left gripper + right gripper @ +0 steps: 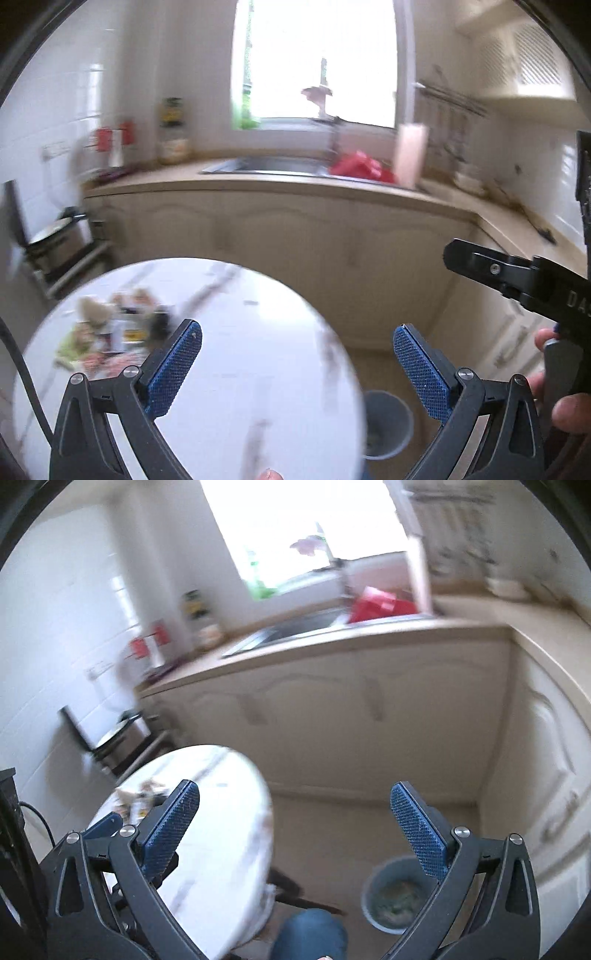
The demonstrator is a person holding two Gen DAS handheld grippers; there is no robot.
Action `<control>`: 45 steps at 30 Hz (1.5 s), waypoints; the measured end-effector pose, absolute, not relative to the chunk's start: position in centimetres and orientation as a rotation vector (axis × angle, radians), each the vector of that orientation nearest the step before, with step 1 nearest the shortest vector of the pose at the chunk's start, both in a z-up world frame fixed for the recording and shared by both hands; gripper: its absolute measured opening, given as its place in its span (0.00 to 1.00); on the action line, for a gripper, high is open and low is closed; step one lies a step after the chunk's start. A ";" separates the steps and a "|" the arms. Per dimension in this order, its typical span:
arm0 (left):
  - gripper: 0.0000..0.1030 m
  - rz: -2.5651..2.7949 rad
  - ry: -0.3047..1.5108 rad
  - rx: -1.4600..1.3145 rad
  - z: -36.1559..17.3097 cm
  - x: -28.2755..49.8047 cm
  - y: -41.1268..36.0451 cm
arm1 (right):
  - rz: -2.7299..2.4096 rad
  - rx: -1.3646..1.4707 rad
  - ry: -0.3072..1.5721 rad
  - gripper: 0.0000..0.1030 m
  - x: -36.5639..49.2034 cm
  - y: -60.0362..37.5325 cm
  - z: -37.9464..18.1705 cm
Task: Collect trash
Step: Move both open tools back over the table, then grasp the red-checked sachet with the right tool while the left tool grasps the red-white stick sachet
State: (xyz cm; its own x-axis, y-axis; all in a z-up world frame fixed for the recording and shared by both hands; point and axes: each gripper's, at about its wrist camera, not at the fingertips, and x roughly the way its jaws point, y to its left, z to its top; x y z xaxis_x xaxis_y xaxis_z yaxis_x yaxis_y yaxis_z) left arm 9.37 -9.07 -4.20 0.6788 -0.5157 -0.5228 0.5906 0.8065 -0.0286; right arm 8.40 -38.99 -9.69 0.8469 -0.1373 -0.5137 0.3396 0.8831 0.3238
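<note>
A heap of trash [107, 332], crumpled paper, wrappers and green scraps, lies at the left of the round white table [236, 354]; in the right wrist view that trash [138, 799] shows blurred behind the left finger. My left gripper [297, 363] hangs open and empty above the table. My right gripper [295, 829] is open and empty too, high over the floor. A grey bin [393, 899] with scraps inside stands on the floor right of the table, and its rim shows as the bin [389, 421] in the left wrist view. The right gripper's black body [517, 280] juts in at the right.
Cream cabinets [295, 251] with a sink [269, 166] and a red bag [362, 168] run along the back and right. A dark rack with a pan [59, 243] stands at the left wall. A knee in blue jeans [310, 936] shows at the bottom.
</note>
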 end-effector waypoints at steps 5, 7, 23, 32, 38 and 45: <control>0.99 -0.477 0.520 0.095 -2.6 8.8 -0.6 | -0.130 0.339 0.489 1.00 12.7 -31.1 -8.0; 0.99 -0.423 0.517 0.075 -2.4 8.3 1.8 | -0.087 0.315 0.489 1.00 13.8 -28.4 -7.7; 0.99 -0.161 0.593 -0.015 -0.2 6.5 10.5 | 0.122 0.183 0.628 1.00 21.3 -15.5 -10.8; 0.99 -0.149 0.678 -0.031 -1.8 12.6 11.5 | 0.104 0.134 0.755 1.00 25.0 -14.3 -14.0; 0.99 -0.144 0.751 -0.020 -3.4 16.2 11.4 | 0.095 0.080 0.908 1.00 28.5 -13.3 -18.9; 0.99 -0.137 0.802 -0.014 -4.7 20.7 11.4 | 0.108 0.041 0.996 0.99 31.0 -12.2 -22.3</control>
